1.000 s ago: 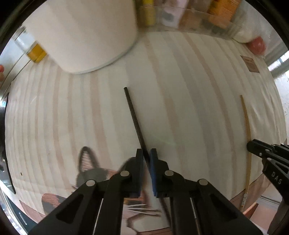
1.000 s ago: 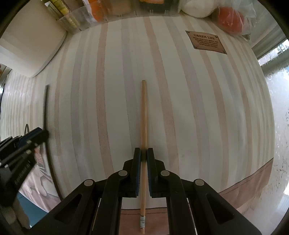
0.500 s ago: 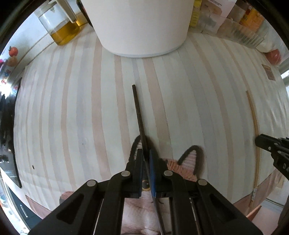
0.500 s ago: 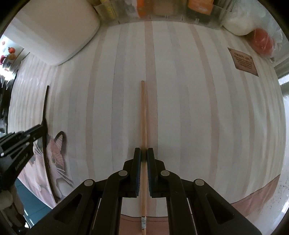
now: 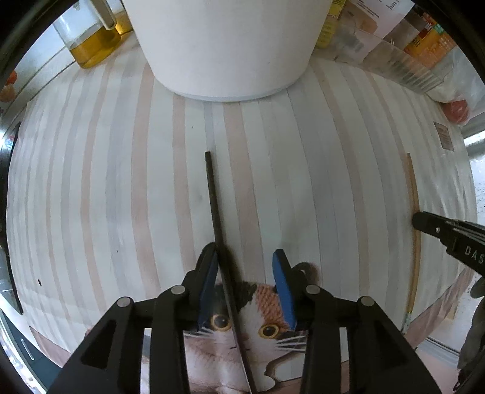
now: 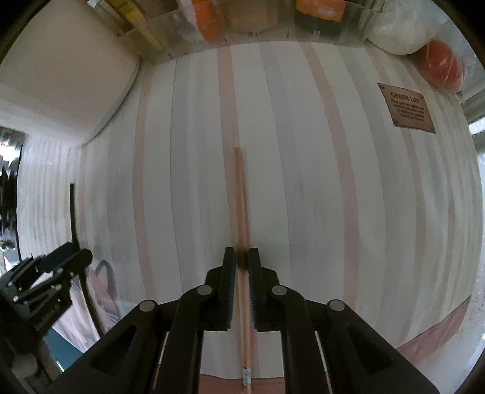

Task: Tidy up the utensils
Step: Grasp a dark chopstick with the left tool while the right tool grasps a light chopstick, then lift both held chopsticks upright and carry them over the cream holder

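A black chopstick lies on the striped cloth, its near end over a cat-print mat. My left gripper points down over it with its jaws opening. The stick lies between them, close beside the left pad, and is not pinched. A wooden chopstick runs straight away from my right gripper, whose jaws are opening a little, with thin gaps either side of the blurred stick. The left wrist view shows the wooden chopstick at the right, with the right gripper over it.
A large white container stands at the back, with a jar of yellow liquid to its left. A clear bin of packets lines the far edge. An orange-red item in a bag and a brown label sit at the right.
The left jaws have parted and let go of the black chopstick. Both grippers slid across the cloth, bringing the white container nearer. The right jaws have eased slightly off the wooden chopstick.
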Action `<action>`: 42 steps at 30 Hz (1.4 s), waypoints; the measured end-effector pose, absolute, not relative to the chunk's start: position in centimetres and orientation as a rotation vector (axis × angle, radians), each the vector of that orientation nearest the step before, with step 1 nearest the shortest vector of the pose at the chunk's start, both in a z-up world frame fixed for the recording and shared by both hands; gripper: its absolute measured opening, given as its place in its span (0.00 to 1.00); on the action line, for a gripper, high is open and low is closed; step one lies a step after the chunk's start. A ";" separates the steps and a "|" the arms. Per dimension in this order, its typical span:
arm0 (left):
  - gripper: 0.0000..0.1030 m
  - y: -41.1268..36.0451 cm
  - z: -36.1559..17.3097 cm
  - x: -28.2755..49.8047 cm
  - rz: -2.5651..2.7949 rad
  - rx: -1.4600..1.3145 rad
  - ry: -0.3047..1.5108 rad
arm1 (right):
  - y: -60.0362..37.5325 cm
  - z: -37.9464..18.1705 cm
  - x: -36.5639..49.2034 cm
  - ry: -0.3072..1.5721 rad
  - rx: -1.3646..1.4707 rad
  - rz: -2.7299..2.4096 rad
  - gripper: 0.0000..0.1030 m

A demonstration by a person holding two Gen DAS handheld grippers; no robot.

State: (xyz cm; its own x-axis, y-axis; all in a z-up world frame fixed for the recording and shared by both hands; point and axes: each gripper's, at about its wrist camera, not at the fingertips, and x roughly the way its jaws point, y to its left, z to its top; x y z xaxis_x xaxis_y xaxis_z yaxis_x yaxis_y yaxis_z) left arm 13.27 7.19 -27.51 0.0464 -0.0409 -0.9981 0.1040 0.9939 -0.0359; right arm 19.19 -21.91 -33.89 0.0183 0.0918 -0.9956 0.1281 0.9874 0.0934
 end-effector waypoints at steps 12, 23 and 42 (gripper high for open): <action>0.03 5.0 -27.0 15.7 -0.085 0.093 1.471 | -19.3 -33.1 22.1 1.520 0.057 -0.036 0.06; 0.03 5.7 -19.9 14.2 -0.118 0.060 1.329 | -19.3 -26.9 19.7 1.357 0.208 0.091 0.06; 0.02 8.3 -7.1 13.6 -0.139 0.006 1.008 | -16.4 -15.6 19.6 1.059 0.240 0.218 0.06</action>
